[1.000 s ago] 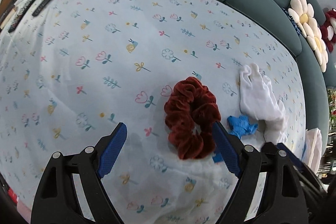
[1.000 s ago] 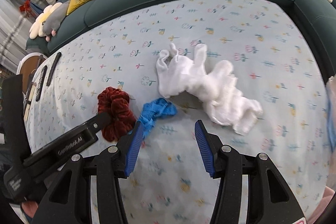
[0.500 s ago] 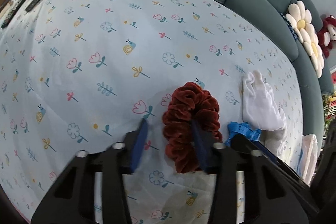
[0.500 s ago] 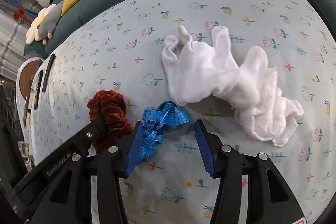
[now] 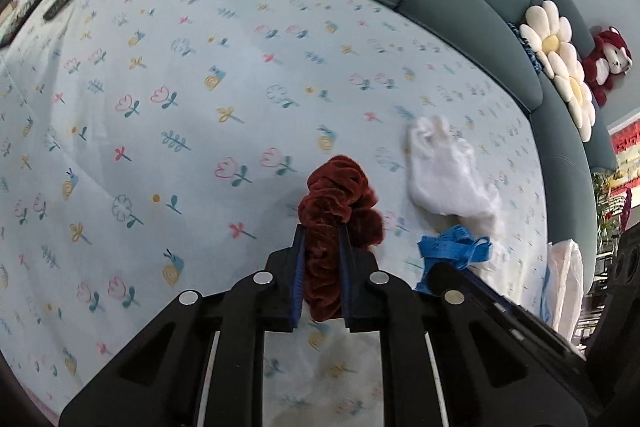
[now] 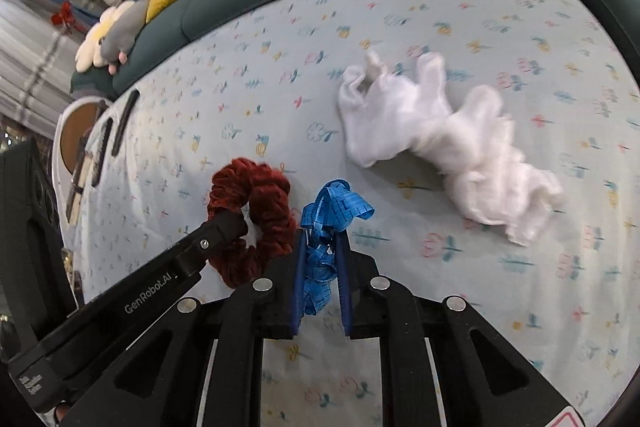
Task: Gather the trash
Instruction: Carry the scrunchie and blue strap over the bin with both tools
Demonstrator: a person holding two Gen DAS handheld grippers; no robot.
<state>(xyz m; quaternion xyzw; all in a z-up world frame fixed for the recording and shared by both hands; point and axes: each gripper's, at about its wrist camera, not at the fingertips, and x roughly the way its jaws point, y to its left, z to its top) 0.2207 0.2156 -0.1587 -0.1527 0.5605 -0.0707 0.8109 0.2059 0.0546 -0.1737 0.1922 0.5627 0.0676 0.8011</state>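
Left wrist: floral sheet (image 5: 200,115), teal sofa (image 5: 460,7) behind; left fingers (image 5: 344,251) pinch scrunchie (image 5: 336,195), right fingers (image 6: 343,259) tape (image 6: 324,223).

plush velvet scrunchie (image 5: 336,203), glossy blue tape (image 6: 332,211), soft white cloth (image 6: 432,131), matt printed sheet (image 5: 160,75), matt plastic tool (image 5: 322,267)

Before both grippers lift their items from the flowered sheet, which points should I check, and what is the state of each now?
1. Left gripper grips the red scrunchie: ok; its jaws have just been closing and now pinch one side of the ring.
2. Right gripper grips the blue measuring tape: ok; jaws just closed on the bundle.
3. Tape fully gathered: cannot tell; loops hang loose above and below the pads.
4. White cloth free of both grips: ok; it lies apart on the sheet.
5. Place for the trash: cannot tell; a white bag shows at the sheet's edge, but its opening is not visible.
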